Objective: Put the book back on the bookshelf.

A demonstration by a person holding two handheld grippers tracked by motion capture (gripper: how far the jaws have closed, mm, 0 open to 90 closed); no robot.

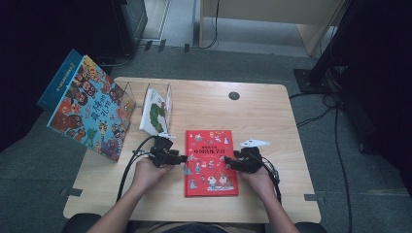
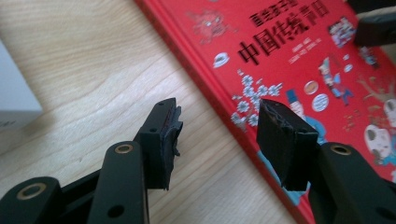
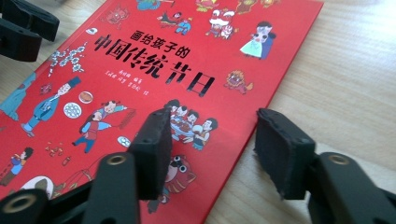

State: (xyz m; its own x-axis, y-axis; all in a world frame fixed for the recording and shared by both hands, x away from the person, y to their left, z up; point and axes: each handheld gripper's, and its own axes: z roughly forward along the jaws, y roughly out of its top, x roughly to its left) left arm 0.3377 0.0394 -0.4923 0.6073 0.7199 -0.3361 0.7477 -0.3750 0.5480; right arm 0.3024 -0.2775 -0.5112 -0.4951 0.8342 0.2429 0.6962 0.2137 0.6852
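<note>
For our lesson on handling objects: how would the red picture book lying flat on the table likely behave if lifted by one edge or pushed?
The red picture book looks like a hardcover, so probably stiff. Lying flat on the smooth wooden table, it would likely slide rather than tip. Its glossy-looking cover may slip between pads.

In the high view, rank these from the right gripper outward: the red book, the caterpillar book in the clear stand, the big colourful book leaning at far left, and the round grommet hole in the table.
From the right gripper:
1. Red book, flat, right beside it.
2. Caterpillar book and grommet hole: too close to call.
3. Colourful book, leaning at the far-left edge.
</note>
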